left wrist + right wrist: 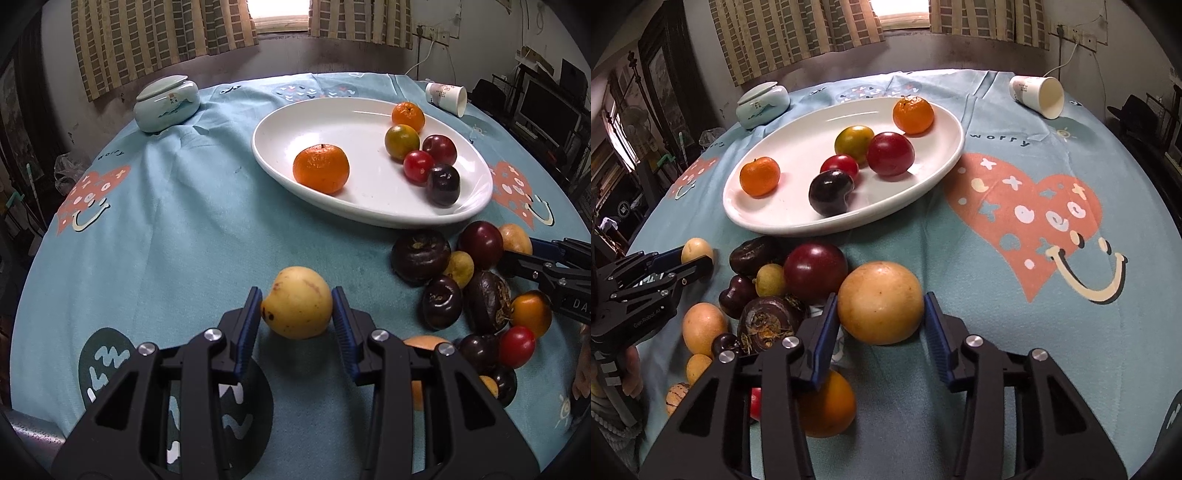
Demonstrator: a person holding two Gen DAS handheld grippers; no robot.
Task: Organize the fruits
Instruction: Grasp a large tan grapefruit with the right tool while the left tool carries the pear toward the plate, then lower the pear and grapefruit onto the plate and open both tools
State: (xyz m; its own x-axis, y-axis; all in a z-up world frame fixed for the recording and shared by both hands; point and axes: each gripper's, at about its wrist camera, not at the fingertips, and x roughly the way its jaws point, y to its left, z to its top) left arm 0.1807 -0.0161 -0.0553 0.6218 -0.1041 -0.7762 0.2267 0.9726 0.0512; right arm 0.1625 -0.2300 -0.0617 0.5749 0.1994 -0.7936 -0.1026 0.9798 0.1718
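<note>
My left gripper (296, 308) is shut on a small yellow fruit (296, 314) that rests on the blue tablecloth, one pad on each side. The right wrist view shows the same gripper (692, 260) and fruit (697, 250) at the far left. My right gripper (881, 314) is shut on a large tan round fruit (881, 302), which also sits on the cloth. Between the two grippers lies a pile of loose fruit (783, 288): dark plums, a red plum (814, 269) and small yellow ones. The white oval plate (369, 218) (812, 229) holds several oranges, plums and a cherry tomato.
A pale ceramic lidded jar (166, 103) (761, 103) stands at the table's far left. A paper cup (447, 98) (1038, 96) lies on its side at the far right. An orange (827, 406) lies under my right gripper's left finger. A person's hand (628, 369) holds the left gripper.
</note>
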